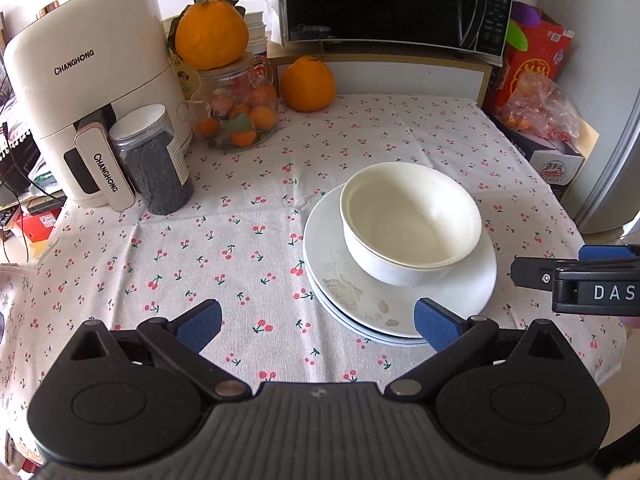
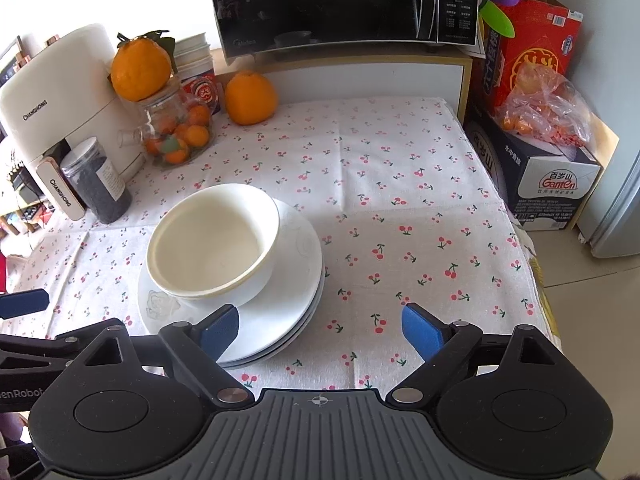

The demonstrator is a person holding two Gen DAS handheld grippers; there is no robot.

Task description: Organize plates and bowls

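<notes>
Two grippers hang over a table spread with a cherry-print cloth (image 1: 240,208), and neither has hold of anything. At the far left stands a cream air fryer (image 1: 88,80), with a clear jar of dark grains (image 1: 154,160) just in front of it. Next comes a glass jar of small oranges (image 1: 240,108) with one big orange (image 1: 212,34) balanced on its top, and another big orange (image 1: 307,84) sits on the cloth beside it. Behind, a black microwave (image 1: 396,0) rests on a low shelf. The left gripper (image 1: 316,326) is spread wide, blue pads apart over bare cloth, its right pad just at the near edge of the plates. A short stack of white plates (image 1: 352,304) lies right of the table's middle, and a white bowl (image 1: 408,220) stands upright on top of it, with what looks like a second bowl nested inside. The right gripper (image 2: 320,330) is also wide open; its left pad hangs over the near rim of the plates, the other over cloth. At the far right, boxes (image 2: 552,184) hold a plastic bag of fruit (image 2: 540,108).
</notes>
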